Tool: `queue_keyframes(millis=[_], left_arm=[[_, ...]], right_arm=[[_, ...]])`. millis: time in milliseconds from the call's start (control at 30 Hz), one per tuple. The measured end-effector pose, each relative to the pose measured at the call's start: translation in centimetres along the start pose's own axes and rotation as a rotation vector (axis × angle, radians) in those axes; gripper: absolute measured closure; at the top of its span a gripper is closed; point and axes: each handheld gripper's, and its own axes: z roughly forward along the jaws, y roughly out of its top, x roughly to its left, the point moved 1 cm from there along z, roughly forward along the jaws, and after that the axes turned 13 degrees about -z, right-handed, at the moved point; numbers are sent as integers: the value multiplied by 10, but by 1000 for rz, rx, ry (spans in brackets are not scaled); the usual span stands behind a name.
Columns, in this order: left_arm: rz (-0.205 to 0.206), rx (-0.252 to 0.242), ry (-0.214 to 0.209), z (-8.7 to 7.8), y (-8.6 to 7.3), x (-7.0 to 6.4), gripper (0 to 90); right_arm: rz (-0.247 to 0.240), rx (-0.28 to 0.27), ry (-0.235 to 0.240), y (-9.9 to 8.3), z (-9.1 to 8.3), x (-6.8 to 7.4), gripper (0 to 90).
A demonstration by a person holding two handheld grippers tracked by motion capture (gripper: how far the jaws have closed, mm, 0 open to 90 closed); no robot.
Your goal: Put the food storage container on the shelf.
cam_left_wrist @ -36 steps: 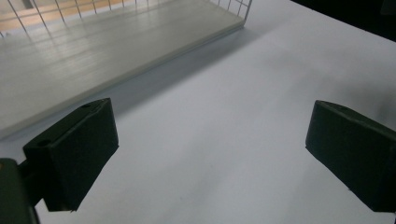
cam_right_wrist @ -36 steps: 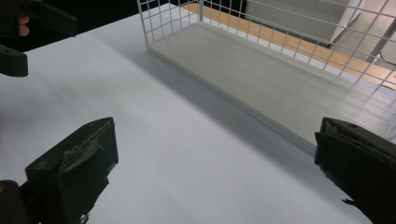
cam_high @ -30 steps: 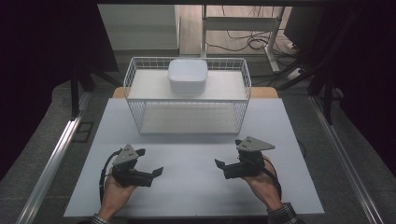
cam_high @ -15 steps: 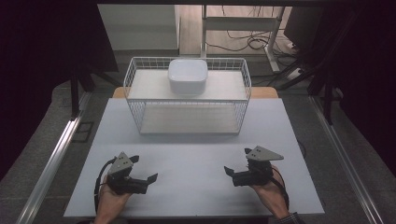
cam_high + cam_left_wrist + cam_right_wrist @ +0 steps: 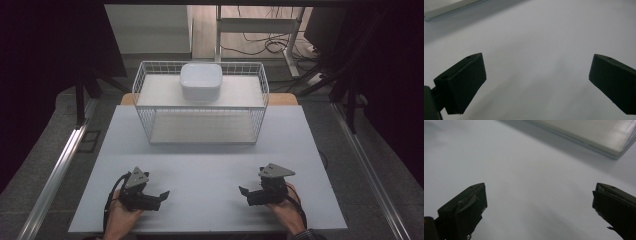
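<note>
A: Where do the two claws sit, taking the wire basket [image 5: 200, 102] as the marker?

B: Both are well in front of it, down at the near edge of the white surface [image 5: 205, 165]. The left claw [image 5: 159, 198] lies in front of the basket's left end, the right claw [image 5: 245, 194] in front of its right end. Each is held in a hand, and the two point inward toward each other, well apart.

A: Are they gripping anything?

B: No. In the left gripper view the left claw [image 5: 536, 82] has its jaws spread wide, with bare white surface [image 5: 536, 37] between them. The right gripper view shows the same for the right claw [image 5: 539, 207]: jaws far apart, nothing in the gap, the surface [image 5: 511, 165] plain below.

A: And what is in the basket?

B: A white square bowl [image 5: 201, 81] with rounded corners. It sits at the basket's back, roughly midway between the left and right walls, close to the rear rim. It stands upright, open side up. The rest of the basket floor looks like a pale flat sheet.

A: How far is the bowl from the claws?

B: Well apart; the whole basket front wall and a broad stretch of surface lie between them. A grey three-cornered plate tops each claw in the high view.
</note>
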Motion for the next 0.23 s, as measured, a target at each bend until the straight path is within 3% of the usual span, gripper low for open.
queue_keyframes(millis=[233], left_arm=[[-8,1,-9,1,1,1,6]], right_arm=[[7,28,-1,-3,2,-2,0]])
